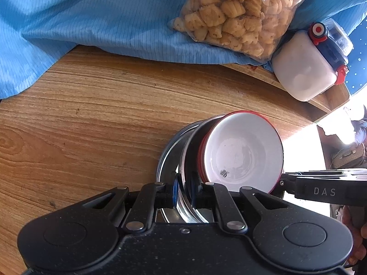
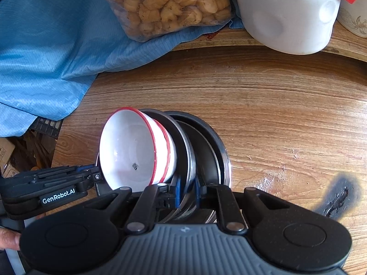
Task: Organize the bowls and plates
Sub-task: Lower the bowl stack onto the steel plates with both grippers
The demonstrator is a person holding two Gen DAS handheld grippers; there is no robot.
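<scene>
The white enamel bowls with red rims (image 1: 243,153) sit nested, one inside the other, within a stack of round stainless-steel plates (image 1: 183,158), and the whole stack is tilted up on edge above the wood-grain bench (image 1: 91,119), its open faces turned sideways. My left hand-held gripper (image 1: 184,190) is pinched narrow on the rim of one steel plate, blue pads on either side of it. My right hand-held gripper (image 2: 187,190) clamps a plate rim from the opposite side in the same way. Both point forward across the bench. At the far edge, a clear bag of tan biscuits (image 1: 238,11) lies on a blue cloth (image 1: 91,16), beside a white plastic jug (image 1: 305,68).
</scene>
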